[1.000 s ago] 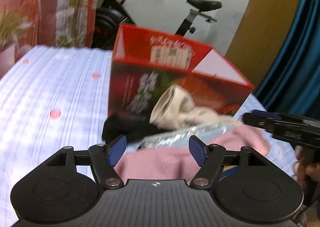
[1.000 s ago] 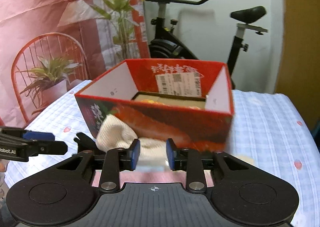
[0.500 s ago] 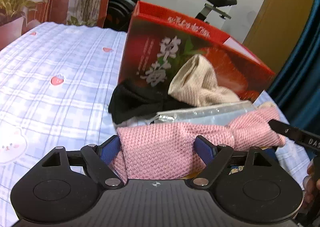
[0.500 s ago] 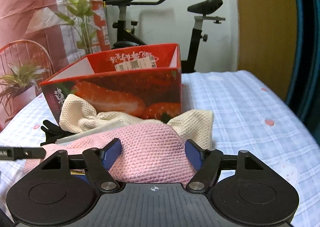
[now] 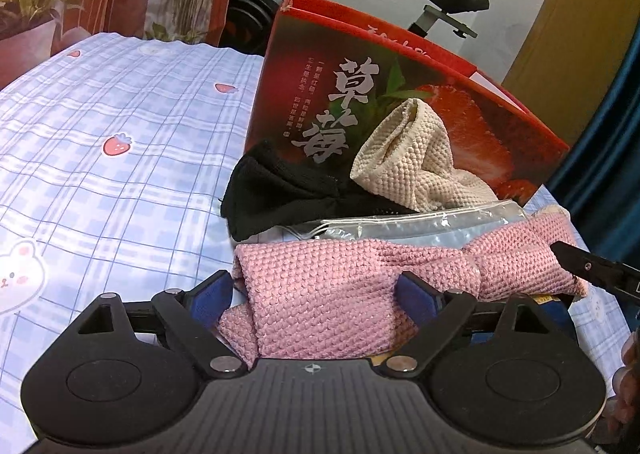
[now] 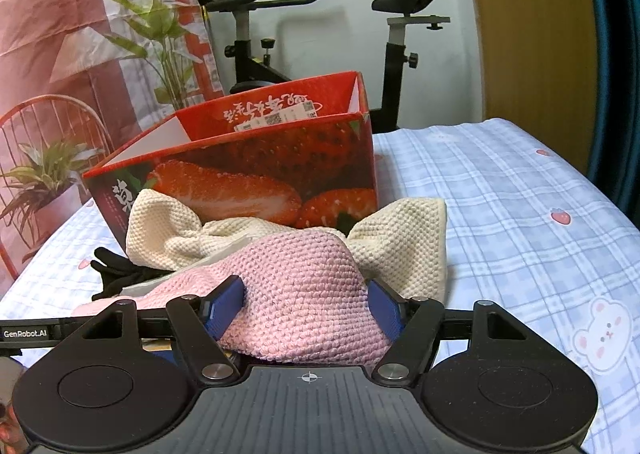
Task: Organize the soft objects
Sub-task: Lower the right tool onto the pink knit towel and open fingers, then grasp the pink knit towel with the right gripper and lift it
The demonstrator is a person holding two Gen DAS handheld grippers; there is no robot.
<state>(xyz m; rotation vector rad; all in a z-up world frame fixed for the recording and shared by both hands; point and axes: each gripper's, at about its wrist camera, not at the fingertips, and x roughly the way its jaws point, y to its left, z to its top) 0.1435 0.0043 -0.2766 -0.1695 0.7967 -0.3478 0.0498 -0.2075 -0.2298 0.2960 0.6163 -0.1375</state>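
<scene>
A blue checked bed sheet (image 5: 120,102) carries the pile. At its left lies a black knit piece (image 5: 276,194), then a cream knit cloth (image 5: 416,170) leaning on the red strawberry box (image 5: 320,94), with a clear plastic pouch (image 5: 420,224) between. In front, a pink knit cloth (image 5: 340,294) sits between the wide-spread blue pads of the left claw (image 5: 316,294), which has just been opening. The right claw (image 6: 304,302) straddles its other end, half open. All these pieces appear still outside the box; the cream cloth and pouch crowd its front. An exercise bike (image 6: 400,34) stands behind.
</scene>
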